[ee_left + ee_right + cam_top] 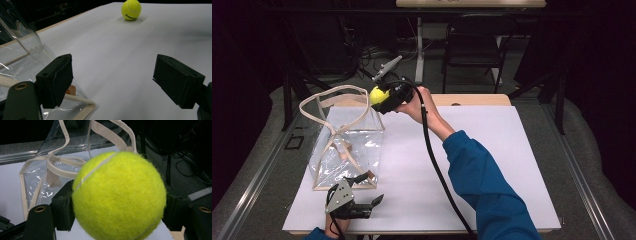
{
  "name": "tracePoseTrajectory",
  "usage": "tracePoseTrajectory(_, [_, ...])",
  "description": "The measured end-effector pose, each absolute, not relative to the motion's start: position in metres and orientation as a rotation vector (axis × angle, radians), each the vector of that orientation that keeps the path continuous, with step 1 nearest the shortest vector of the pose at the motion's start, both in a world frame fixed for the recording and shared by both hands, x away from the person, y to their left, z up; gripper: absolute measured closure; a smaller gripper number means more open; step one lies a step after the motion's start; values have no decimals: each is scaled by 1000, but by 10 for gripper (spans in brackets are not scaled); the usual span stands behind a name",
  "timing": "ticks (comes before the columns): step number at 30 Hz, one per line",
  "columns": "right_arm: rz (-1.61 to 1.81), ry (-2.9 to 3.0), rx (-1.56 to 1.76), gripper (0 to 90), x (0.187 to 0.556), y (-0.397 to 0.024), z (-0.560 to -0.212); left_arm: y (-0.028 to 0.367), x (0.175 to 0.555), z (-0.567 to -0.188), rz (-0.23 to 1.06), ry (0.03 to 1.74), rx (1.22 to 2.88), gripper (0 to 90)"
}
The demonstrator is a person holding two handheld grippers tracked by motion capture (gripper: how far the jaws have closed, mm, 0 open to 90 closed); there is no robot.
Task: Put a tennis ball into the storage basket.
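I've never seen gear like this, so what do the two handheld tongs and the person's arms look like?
Both tongs are black, each ending in two blocky black jaws with brass-coloured screw holes at their bases. The left tongs carry a grey three-cornered plate on top. A thick black cable trails from the right tongs along the forearm. The person wears a blue long sleeve.

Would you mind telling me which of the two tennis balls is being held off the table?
The tennis ball clamped in the right gripper above the clear bag is the held one. The other ball sits alone on the white table.
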State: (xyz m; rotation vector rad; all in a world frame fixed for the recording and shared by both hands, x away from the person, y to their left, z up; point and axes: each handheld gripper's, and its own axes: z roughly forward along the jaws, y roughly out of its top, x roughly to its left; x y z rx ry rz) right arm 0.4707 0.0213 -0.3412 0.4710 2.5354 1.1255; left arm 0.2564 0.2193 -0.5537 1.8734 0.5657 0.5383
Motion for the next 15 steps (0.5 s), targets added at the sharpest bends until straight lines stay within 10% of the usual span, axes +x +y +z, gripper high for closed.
tracePoseTrajectory(15, [1117, 2529, 458, 269, 472, 34, -339, 220, 257, -554, 543, 567, 1866, 161])
